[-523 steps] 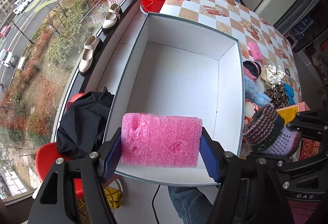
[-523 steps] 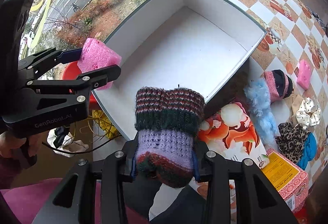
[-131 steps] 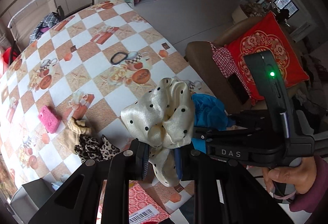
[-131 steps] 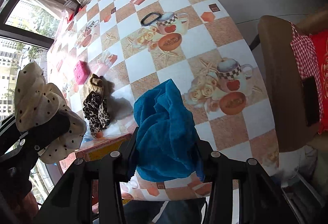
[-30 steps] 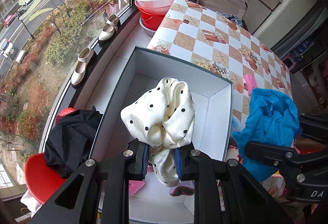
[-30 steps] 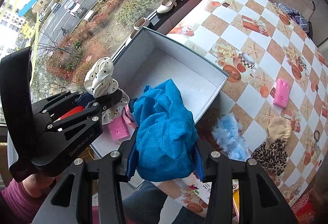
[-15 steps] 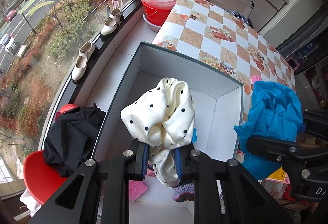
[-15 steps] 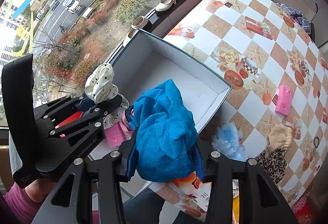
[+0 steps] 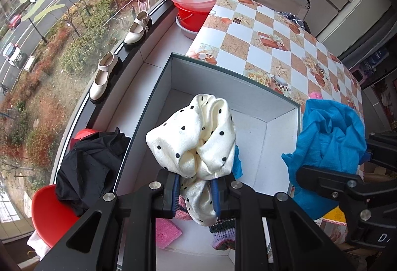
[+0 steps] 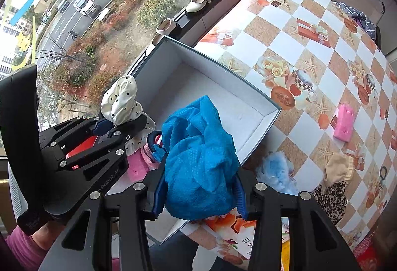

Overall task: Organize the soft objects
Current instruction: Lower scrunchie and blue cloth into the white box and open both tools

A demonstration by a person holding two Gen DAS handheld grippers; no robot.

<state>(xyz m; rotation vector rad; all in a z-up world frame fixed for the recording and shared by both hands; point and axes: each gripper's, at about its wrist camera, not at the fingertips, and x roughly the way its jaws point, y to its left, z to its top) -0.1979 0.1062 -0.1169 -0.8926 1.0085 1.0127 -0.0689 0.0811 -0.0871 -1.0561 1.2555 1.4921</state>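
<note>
Sponge (image 9: 166, 231) and knit lie boxed; you pinch scrunchie (image 9: 196, 139) left, blue cloth (image 10: 198, 159) right; several pieces remain tabled.

I am seeing a cream scrunchie (image 9: 196, 139) carrying black polka dots, a bright blue cloth (image 10: 201, 166), a box (image 9: 280, 147) showing white inside with a grey-green rim, a pink sponge (image 9: 166, 233), and a tablecloth (image 10: 310, 47) showing orange-and-white checks.
</note>
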